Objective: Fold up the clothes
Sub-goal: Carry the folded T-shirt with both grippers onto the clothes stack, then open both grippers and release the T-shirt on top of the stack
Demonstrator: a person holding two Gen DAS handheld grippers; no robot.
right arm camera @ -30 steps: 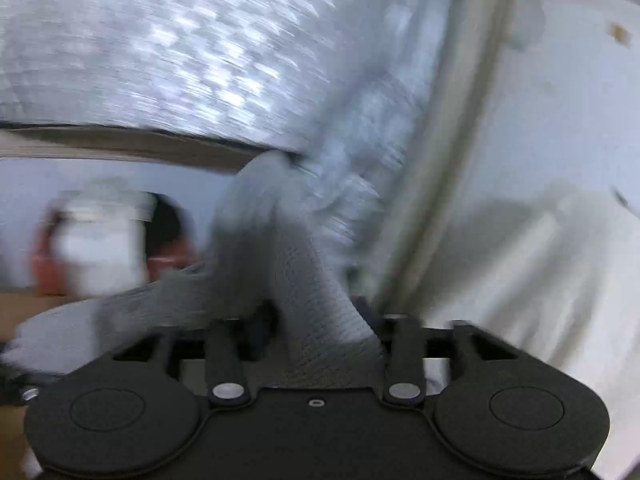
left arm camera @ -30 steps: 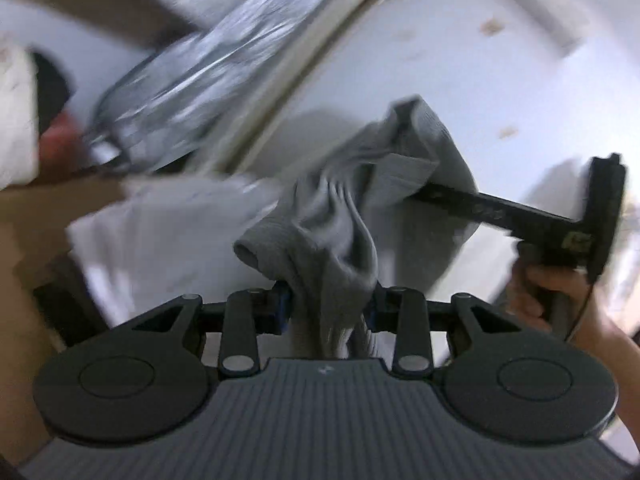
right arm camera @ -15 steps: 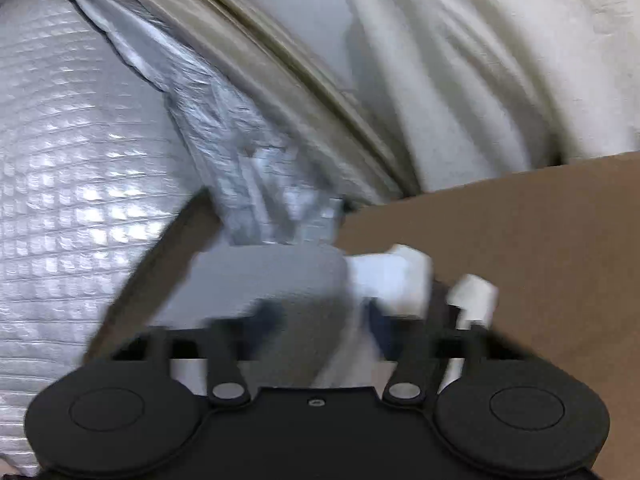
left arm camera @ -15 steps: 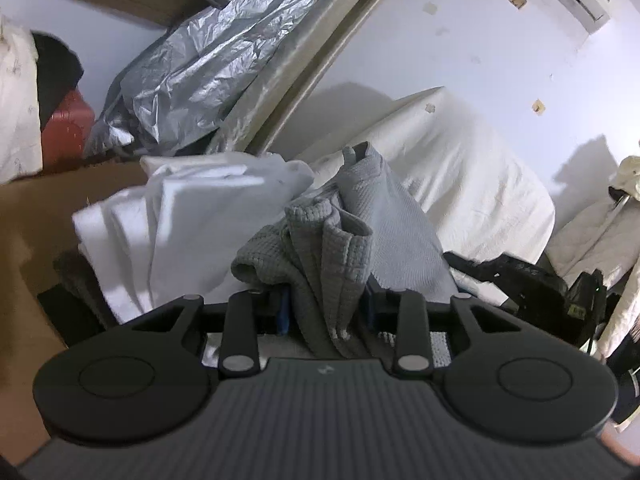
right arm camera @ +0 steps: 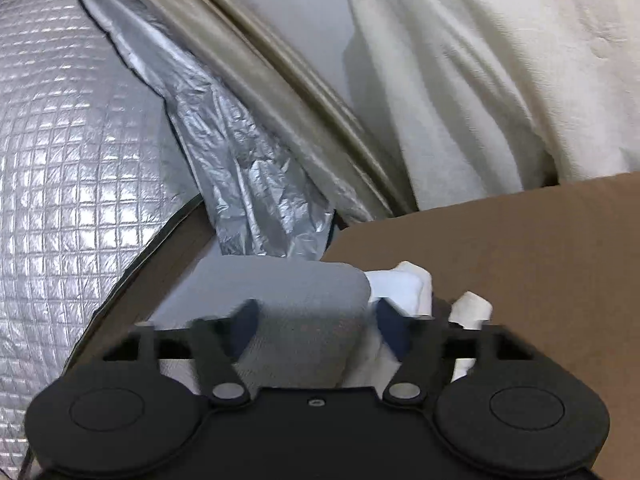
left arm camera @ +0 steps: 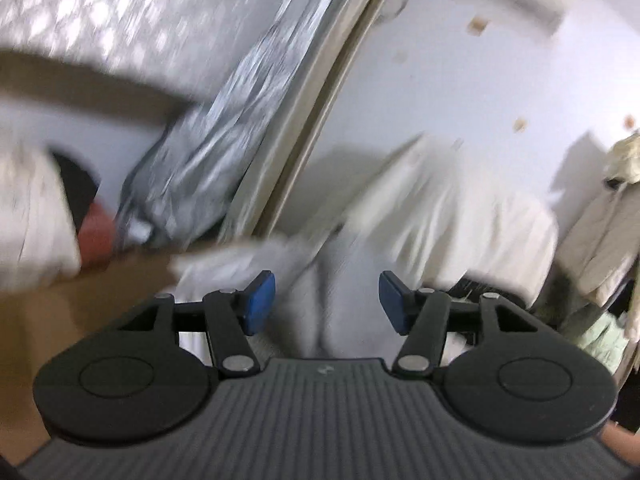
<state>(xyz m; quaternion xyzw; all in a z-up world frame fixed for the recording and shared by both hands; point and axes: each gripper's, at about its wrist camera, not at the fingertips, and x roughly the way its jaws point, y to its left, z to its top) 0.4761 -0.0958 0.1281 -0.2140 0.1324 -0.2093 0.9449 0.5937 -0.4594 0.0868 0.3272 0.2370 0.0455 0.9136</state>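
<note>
The left tongs are being held wide apart, blue pads gripping nothing, the blurred grey garment lying between and beyond them. The right tongs are likewise being held spread around the grey knit garment, which is being supported on white folded clothes upon the brown desk. Silver foil sheeting is being seen behind.

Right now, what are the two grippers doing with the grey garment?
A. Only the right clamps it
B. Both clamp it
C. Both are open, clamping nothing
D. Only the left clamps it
C: the left gripper and right gripper both stand open around the grey garment, gaps showing beside the pads.
</note>
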